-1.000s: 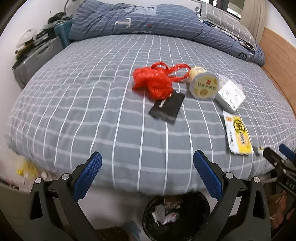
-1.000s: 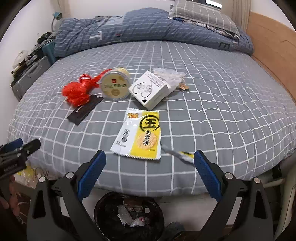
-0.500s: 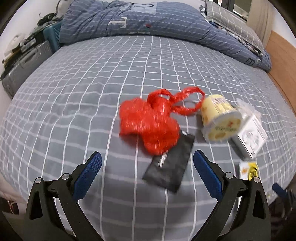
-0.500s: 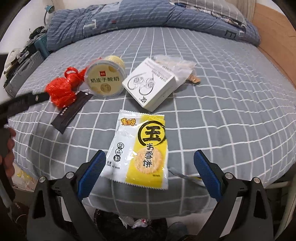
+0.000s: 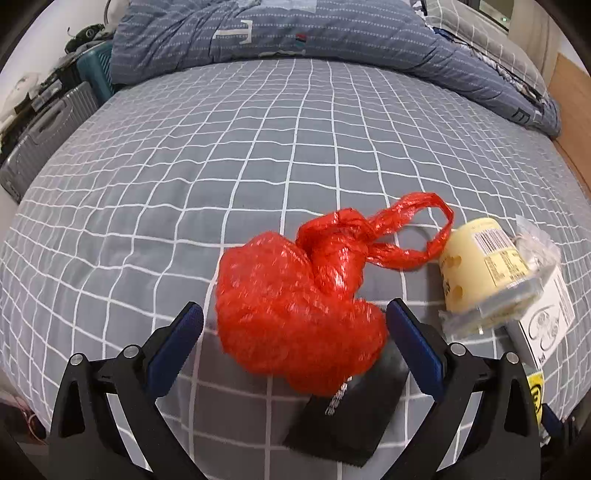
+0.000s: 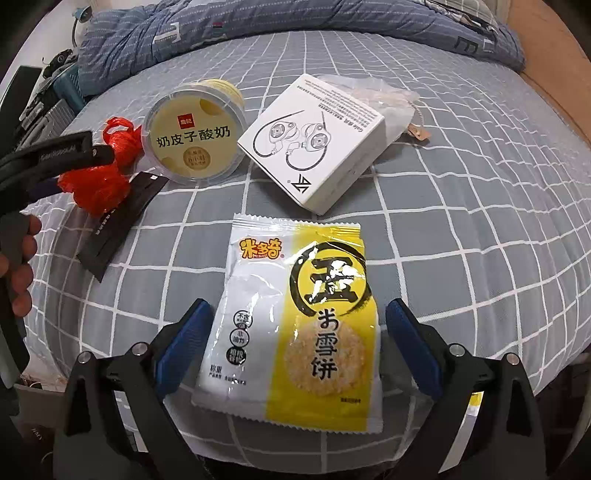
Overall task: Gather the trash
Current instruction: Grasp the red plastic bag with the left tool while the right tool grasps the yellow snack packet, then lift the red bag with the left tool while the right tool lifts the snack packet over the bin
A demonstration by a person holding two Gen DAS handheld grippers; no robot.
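Note:
A crumpled red plastic bag [image 5: 295, 306] lies on the grey checked bed, between the blue pads of my open left gripper [image 5: 295, 321]. Under its near edge sits a flat black packet [image 5: 351, 417]. To its right lie a yellow yogurt cup [image 5: 484, 273] and a white box [image 5: 546, 325]. My right gripper [image 6: 295, 321] is open with a yellow-and-white snack wrapper [image 6: 295, 325] between its pads. Beyond the wrapper are the yogurt cup [image 6: 194, 138], the white earphone box [image 6: 314, 136] and a clear plastic bag [image 6: 391, 96]. The red bag [image 6: 99, 181] shows at left under the left gripper.
A folded blue duvet [image 5: 295, 33] and pillow lie at the bed's far end. Suitcases [image 5: 48, 129] stand left of the bed. A wooden panel [image 5: 572, 96] borders the right side. A person's hand [image 6: 18, 266] shows at the left edge.
Both grippers have moved forward over the bed. The red bag now sits between the left pads and the snack wrapper between the right pads. The trash bin has dropped out of view.

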